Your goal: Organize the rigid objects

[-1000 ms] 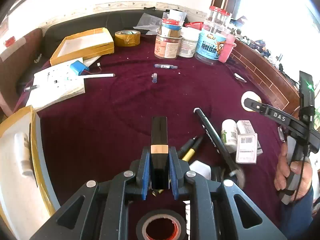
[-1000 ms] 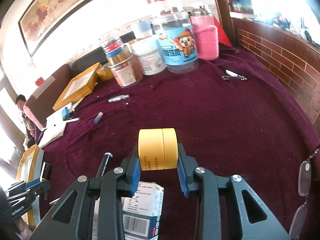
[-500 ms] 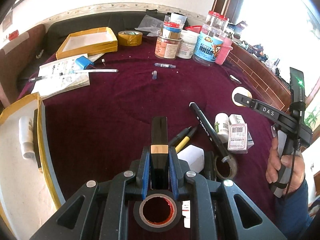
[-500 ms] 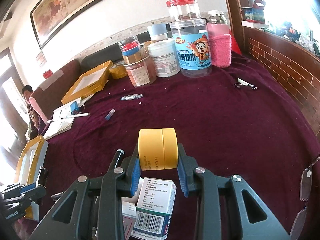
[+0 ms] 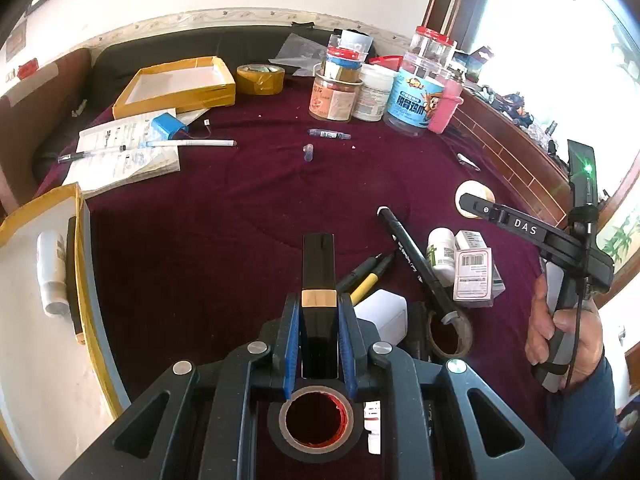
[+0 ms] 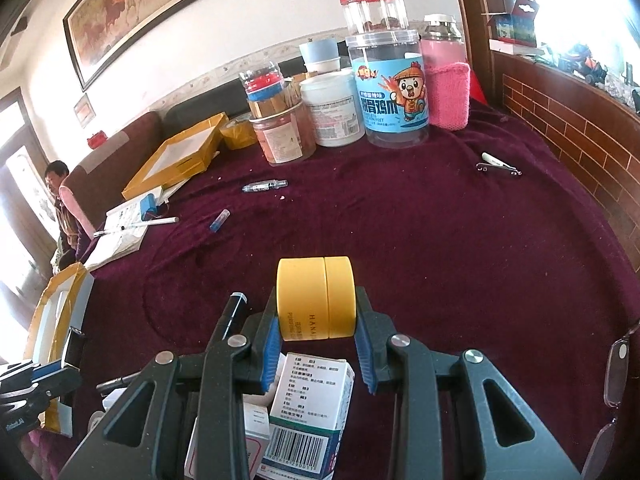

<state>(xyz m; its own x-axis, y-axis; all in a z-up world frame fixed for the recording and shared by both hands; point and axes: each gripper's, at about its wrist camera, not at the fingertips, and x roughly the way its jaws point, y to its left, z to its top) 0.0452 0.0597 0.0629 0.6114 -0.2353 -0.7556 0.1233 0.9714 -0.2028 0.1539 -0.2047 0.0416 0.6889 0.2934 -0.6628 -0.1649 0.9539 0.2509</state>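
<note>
The left tongs (image 5: 319,312) are clamping a black gold-banded case (image 5: 318,276); the right tongs (image 6: 316,334) are pinching a yellow jar (image 6: 316,298), both hanging above the maroon-clothed desk (image 6: 440,240).

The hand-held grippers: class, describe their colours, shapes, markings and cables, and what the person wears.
Each hand-held gripper has a black frame with triangular cut-outs, silver round bolts and blue pads lining its two fingers. Seen from the left wrist, the right hand-held gripper carries white "DAS" lettering, a green light on an upright black module and a thin black cable. The person's sleeve is dark blue.
</note>
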